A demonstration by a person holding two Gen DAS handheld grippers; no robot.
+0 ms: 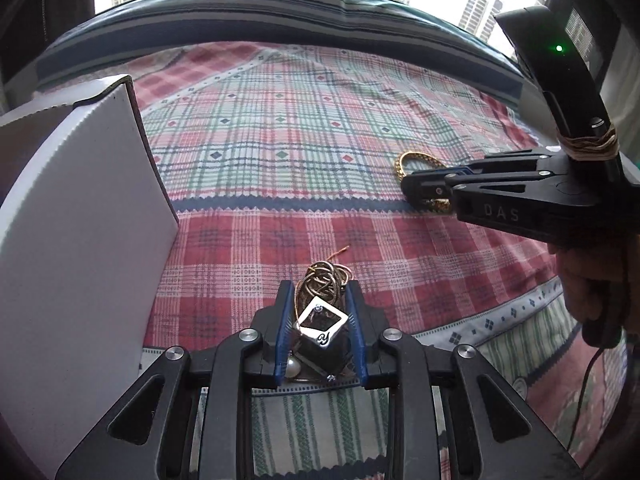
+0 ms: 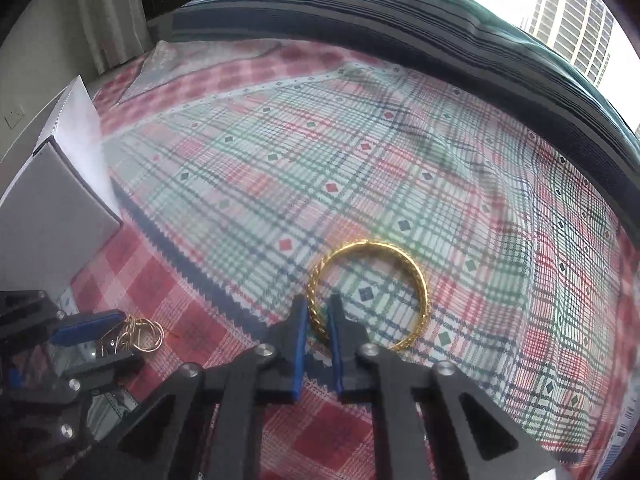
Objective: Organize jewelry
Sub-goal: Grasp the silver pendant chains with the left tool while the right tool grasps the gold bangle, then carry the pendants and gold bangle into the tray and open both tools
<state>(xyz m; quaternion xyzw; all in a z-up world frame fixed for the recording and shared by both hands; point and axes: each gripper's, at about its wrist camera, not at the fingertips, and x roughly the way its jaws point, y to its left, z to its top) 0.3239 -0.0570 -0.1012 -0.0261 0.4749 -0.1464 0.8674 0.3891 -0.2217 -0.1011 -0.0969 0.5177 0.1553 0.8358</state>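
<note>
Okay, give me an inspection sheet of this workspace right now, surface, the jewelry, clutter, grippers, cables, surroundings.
Surface: plaid bedsheet, slightly wrinkled.
Job's things: gold bangle flat on the sheet; tangled chain necklace with square pendant; white box standing at the left.
Clutter: nothing seen.
Grippers: left gripper jaws shut on the necklace; right gripper jaws shut on the bangle's rim.
Cables: black cable hanging below the person's hand.
Surroundings: striped bolster, high-rise buildings outside.

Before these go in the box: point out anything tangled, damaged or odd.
The necklace in the left gripper is bunched: its gold chain sits in a knotted wad above the square pendant. The gold bangle clamped by the right gripper looks intact.
</note>
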